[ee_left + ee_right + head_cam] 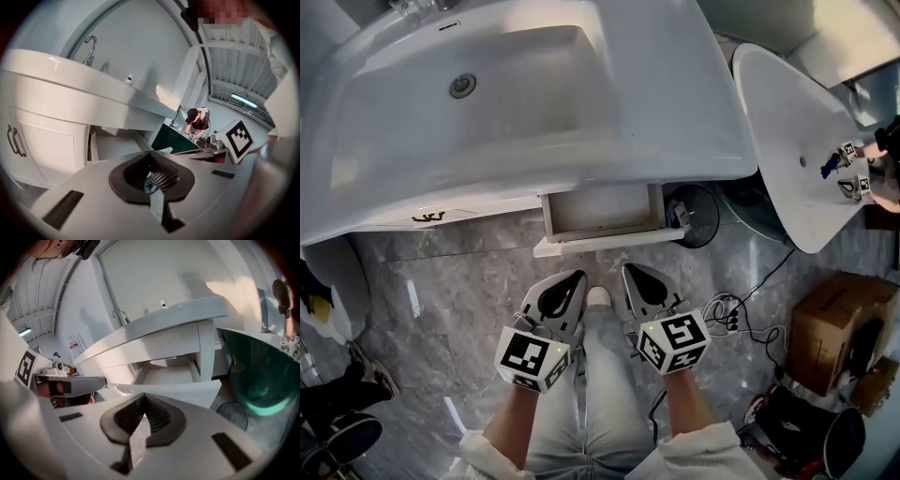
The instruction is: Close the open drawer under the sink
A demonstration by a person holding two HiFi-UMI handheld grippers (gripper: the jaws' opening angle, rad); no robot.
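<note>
The white drawer [602, 212] under the big white sink [525, 84] stands pulled out, and its inside looks empty. Its front panel [609, 243] faces me. Both grippers hang side by side a little short of that panel, over my legs. My left gripper [573, 281] is shut with nothing in it, and so is my right gripper [633, 275]. The left gripper view has the shut left gripper [149, 153] with the drawer [112, 143] ahead on the left. In the right gripper view the drawer front [178, 391] lies just past the shut right gripper [143, 397].
A second white basin [787, 141] stands to the right, where another person's hand [886, 199] works with small grippers. A round black object [701, 216], cables [727, 314] and a cardboard box [839, 319] lie on the grey floor. A cabinet door handle [427, 217] is left of the drawer.
</note>
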